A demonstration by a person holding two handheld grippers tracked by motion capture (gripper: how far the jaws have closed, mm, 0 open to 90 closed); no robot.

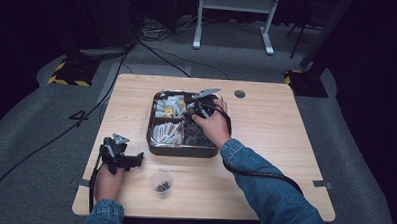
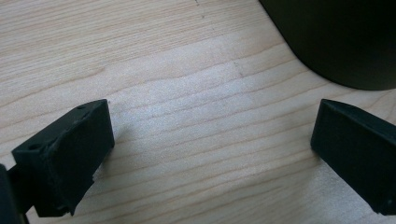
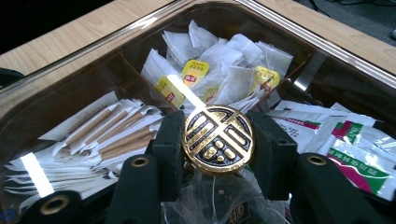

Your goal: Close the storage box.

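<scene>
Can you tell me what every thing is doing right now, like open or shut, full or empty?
right gripper: shut on the round gold-and-black piece, over the tray
round gold-and-black piece: clamped upright between the jaws
left gripper: open, nothing between its jaws, over the table
tray: open, compartments filled with packets
tea bags: piled in one compartment
clear cup: upright on the table, something dark at the bottom

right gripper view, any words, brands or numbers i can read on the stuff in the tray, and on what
None can be read.
Gold and black disc between the right gripper's jaws: a raised ornamental sign, not letters.
Yellow tea bag tags: red print, too blurred.
Green and white sachets: print too small.
Paper-wrapped sticks: faint print along one wrapper, illegible.
</scene>
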